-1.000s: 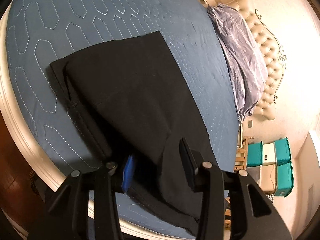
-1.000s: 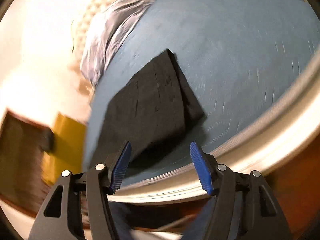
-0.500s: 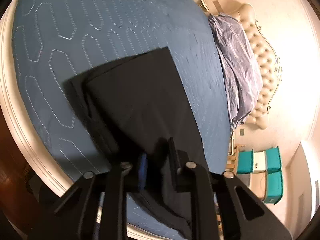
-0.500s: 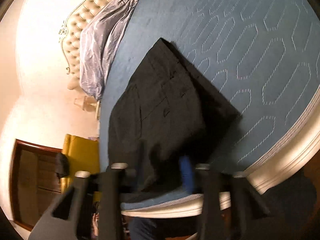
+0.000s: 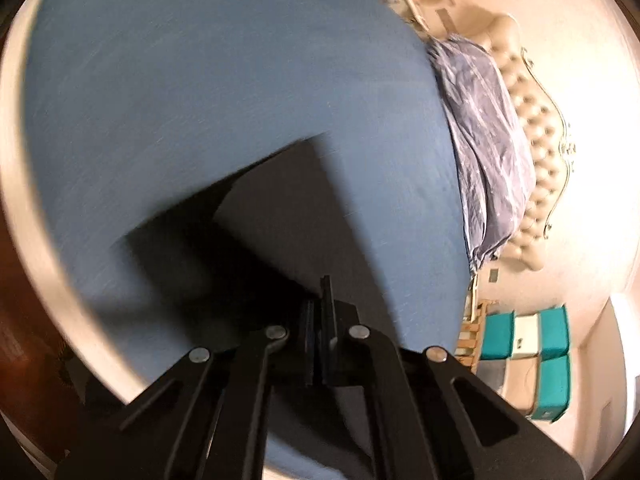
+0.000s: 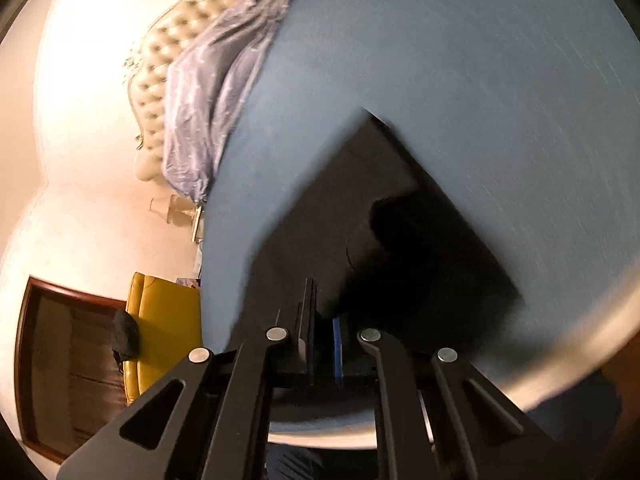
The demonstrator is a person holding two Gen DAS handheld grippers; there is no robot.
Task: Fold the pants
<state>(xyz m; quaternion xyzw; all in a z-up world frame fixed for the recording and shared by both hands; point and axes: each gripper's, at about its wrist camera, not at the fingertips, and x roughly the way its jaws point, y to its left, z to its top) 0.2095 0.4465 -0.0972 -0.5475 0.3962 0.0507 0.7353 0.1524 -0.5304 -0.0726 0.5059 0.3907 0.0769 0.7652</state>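
Pants [image 5: 288,216], black and already folded into a wedge, lie on my blue bedspread [image 5: 192,72] in the lower middle of the left wrist view, with their far corner pointing toward the upper right of that frame. My left tool [image 5: 320,320] sits at the bottom centre, its two fingers pressed together on the near edge of the black cloth, which seems to pass between the pads. From the right wrist view I see the same pants [image 6: 340,208] in the centre, running from a point in the upper middle down to the bottom of the frame, with a deep shadowed fold on their right side. My right tool [image 6: 322,340] has its fingers drawn nearly together on the near edge of the fabric, and a strip of the blue pad [image 6: 337,344] shows beside the dark cloth. Both views are smeared by motion, so I cannot make out the stitching on the bedspread [image 6: 480,60] or fine detail in the pants. A pale rim of the bed [image 5: 24,208] curves down the left side of the left view. A lilac duvet [image 5: 480,128] lies bunched against a tufted cream headboard [image 5: 532,152] at the right. Teal storage boxes [image 5: 552,344] stand in the lower right, and a yellow chair [image 6: 160,320] shows at the lower left of the right view.
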